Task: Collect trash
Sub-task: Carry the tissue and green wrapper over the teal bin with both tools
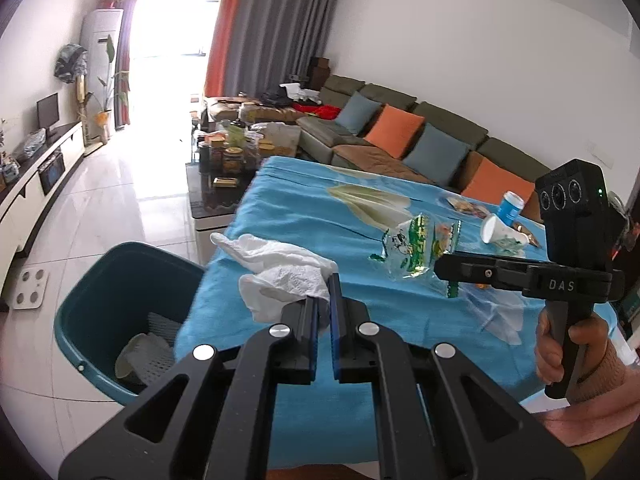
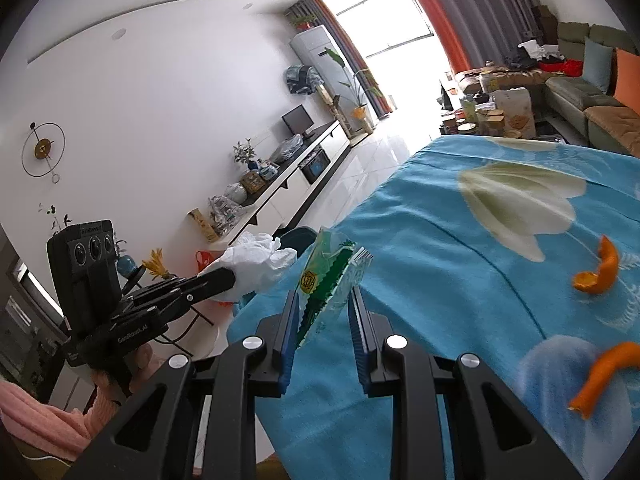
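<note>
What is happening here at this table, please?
A person is clearing trash from a table with a blue flowered cloth, holding a gripper in each hand. The left gripper is shut on a crumpled white paper tissue, near the teal plastic bin beside the table. The right gripper holds a clear plastic wrapper with green print. Orange peel pieces, a white paper cup and a blue can remain on the cloth.

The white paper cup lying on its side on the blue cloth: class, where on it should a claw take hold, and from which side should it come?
Grip the white paper cup across its body, just behind the open rim. It lies tipped over, mouth facing the camera's left, so the curved wall is exposed on top. Coming down from above is probably best, claw fingers straddling the wall, clear of the blue can close behind it.
</note>
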A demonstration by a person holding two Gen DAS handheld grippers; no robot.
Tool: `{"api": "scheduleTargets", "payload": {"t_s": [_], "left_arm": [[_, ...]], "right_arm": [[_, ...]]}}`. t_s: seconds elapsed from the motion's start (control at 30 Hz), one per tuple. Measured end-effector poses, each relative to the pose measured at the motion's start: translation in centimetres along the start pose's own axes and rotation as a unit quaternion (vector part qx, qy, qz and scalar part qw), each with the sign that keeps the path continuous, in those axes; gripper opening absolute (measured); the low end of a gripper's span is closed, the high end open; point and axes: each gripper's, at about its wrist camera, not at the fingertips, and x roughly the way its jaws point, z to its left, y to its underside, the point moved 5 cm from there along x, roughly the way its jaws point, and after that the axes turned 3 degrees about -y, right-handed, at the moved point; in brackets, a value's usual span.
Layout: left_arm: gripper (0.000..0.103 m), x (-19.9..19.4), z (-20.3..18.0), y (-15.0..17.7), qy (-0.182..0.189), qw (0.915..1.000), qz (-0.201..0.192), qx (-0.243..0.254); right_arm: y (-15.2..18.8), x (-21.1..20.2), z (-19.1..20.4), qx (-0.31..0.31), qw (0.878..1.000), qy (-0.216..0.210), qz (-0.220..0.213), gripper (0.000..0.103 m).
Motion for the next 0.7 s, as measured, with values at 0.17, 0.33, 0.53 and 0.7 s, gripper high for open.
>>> {"api": "scheduleTargets", "payload": {"t_s": [0.17, 0.33, 0.53, 0.7], "left_arm": [[0.005, -0.7, 1.7, -0.1, -0.02, 0.9998, -0.004, -0.005], [0.005, -1.1, 3.2, -0.2, -0.036, 0.9992, -0.007, -0.012], [0.005, -1.3, 4.9, -0.2, -0.051, 0.9985, -0.005, -0.018], [0.005, -1.3, 6.4, -0.2, -0.066, 0.9976, -0.004, -0.021]], "right_arm": [[-0.4, 1.2, 0.7, -0.005, 1.0, -0.012, 0.008, 0.023], [-0.6, 2.3, 1.5, -0.009, 1.0, -0.021, 0.017, 0.023], [-0.9, 3.1, 2.4, -0.017, 0.999, -0.033, 0.023, 0.023], [-1.4, 4.4, 3.6, -0.025, 0.998, -0.045, 0.033, 0.023]]}}
